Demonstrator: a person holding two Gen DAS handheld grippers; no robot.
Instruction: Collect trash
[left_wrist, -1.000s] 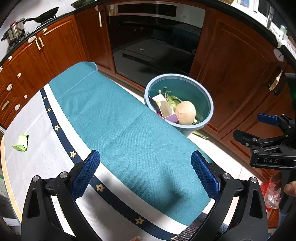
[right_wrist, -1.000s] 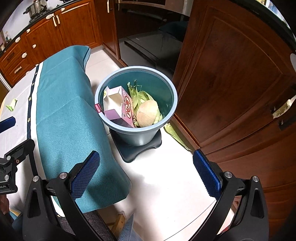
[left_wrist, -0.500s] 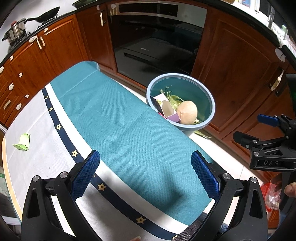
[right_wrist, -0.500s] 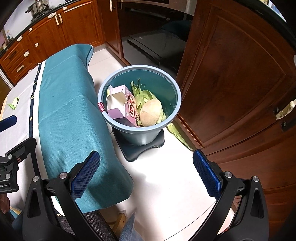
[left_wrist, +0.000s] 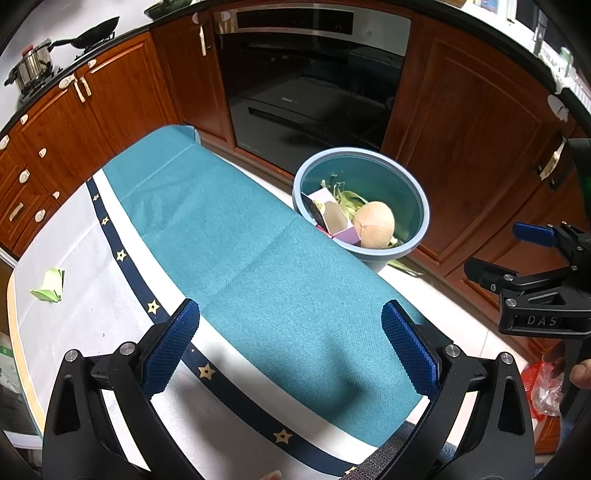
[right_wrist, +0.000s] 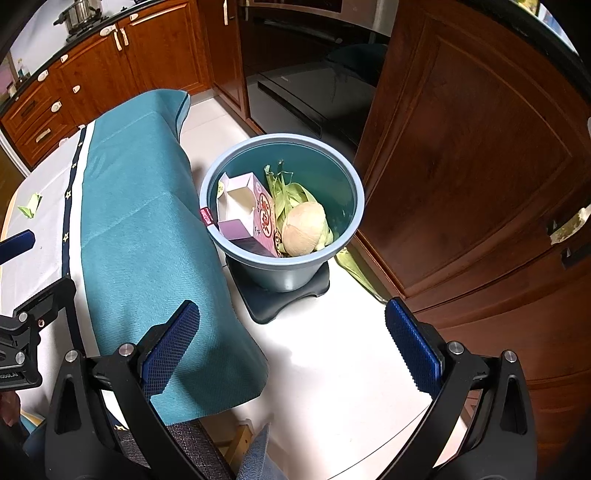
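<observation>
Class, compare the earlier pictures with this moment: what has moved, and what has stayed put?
Little changed. Both views drifted slightly; nothing was gripped or released. Left tongs and right tongs stay open and empty. The bin, its carton and the green paper scrap haven't moved.

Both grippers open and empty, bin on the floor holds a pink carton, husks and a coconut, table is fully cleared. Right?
Not quite: the table isn't cleared. The left wrist view shows a green paper scrap on its white part. The rest holds: left gripper and right gripper open and empty, bin with pink carton, husks, coconut.
</observation>
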